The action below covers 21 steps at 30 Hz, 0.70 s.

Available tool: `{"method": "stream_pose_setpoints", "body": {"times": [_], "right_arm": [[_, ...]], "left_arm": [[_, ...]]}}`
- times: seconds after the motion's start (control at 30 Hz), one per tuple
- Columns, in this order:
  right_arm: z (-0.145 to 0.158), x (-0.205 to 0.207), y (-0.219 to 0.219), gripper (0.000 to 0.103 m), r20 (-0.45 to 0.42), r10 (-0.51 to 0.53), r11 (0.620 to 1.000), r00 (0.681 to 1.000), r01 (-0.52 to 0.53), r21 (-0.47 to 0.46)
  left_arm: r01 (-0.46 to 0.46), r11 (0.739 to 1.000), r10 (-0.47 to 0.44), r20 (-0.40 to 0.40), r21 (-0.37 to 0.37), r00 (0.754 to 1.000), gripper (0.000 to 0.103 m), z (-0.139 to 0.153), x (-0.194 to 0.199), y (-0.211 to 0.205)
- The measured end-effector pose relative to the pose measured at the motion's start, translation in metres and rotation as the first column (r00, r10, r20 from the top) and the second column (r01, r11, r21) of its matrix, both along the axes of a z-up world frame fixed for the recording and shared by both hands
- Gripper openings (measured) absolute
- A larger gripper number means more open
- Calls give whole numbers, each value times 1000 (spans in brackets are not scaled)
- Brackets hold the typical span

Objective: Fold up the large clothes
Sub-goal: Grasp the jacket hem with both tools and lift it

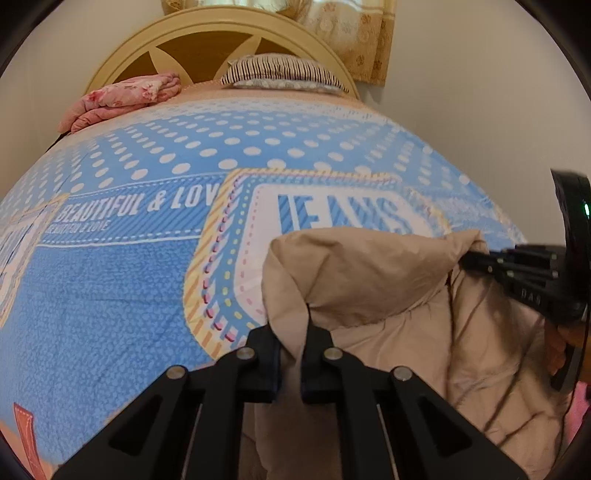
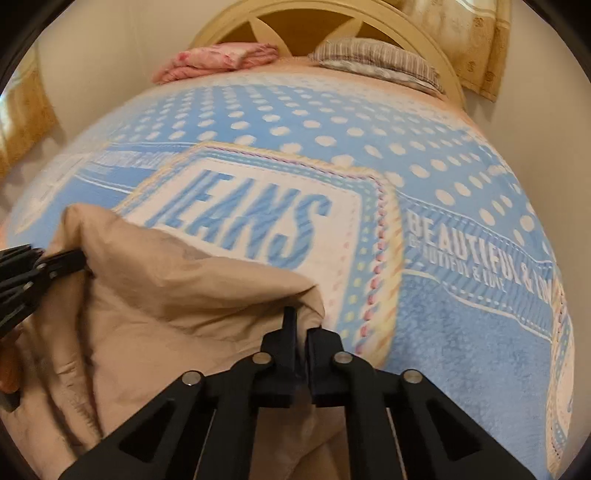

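Both grippers pinch the top edge of a beige garment (image 1: 369, 280), lifted over the near part of the bed (image 1: 110, 277). The left gripper (image 1: 290, 332) has its jaws closed on the left corner. The right gripper (image 2: 301, 328) has its jaws closed on the right corner.

A home bedroom: a bed (image 1: 129, 295) with headboard (image 1: 207, 40), pillow (image 1: 280, 72) and window curtain (image 1: 354, 33).

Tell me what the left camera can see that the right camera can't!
Only the left wrist view shows a green light on the right tool's body and an orange stitched patch on the blanket's near corner.

Only the right wrist view shows a second tan curtain at the left.

Both show the beige padded garment pinched by each tool, left and right, the blue dotted JEANS blanket, the folded pink floral quilt and the striped pillow.
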State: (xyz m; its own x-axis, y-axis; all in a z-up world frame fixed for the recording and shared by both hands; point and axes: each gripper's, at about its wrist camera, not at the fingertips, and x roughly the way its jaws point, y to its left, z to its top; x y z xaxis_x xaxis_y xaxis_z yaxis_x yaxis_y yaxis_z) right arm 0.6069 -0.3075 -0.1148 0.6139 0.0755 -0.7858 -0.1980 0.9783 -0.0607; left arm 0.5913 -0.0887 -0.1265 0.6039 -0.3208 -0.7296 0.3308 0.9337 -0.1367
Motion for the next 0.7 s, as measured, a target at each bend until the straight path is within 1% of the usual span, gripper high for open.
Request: {"method": "stream_pose_setpoints", "body": {"times": [0.13,0.23,0.27,0.33,0.4,0.47,0.6,0.67,0.7], "right_arm": [[14,-30,5,1,68,26,998,997,-22,-59],[19,-49,0,0,98,23,997,995,-16,-75],[19,-55,-1,0,110,25,997,994,-16,-80],[15,-63,-4,0,113,25,997,993,-17,-71],[6,-68,-6,0,100,27,997,995,-19,-78],[-1,-72,-6,0,88,34,996,996,-27,-84],[-5,-82,-6,0,99,45,995,994,-37,-89],[-7,-85,-5,0,103,55,995,993,-45,-94],[-8,-85,-5,0,103,54,994,993,-44,-95]], "left_arm": [[-7,999,7,13,-46,1000,8,11,-19,10],[-18,999,18,12,-40,1000,7,6,-31,17],[-20,999,20,-1,-45,1000,7,2,-33,20],[-25,999,24,-18,-43,1000,6,-5,-36,26],[-20,999,19,-26,-31,999,6,-10,-42,28],[-9,999,7,-37,-37,999,6,-12,-49,30],[35,999,-35,-5,-11,999,6,-3,-64,29],[24,1000,-24,35,18,999,6,6,-74,31],[16,1000,-16,54,4,998,6,13,-77,34]]}}
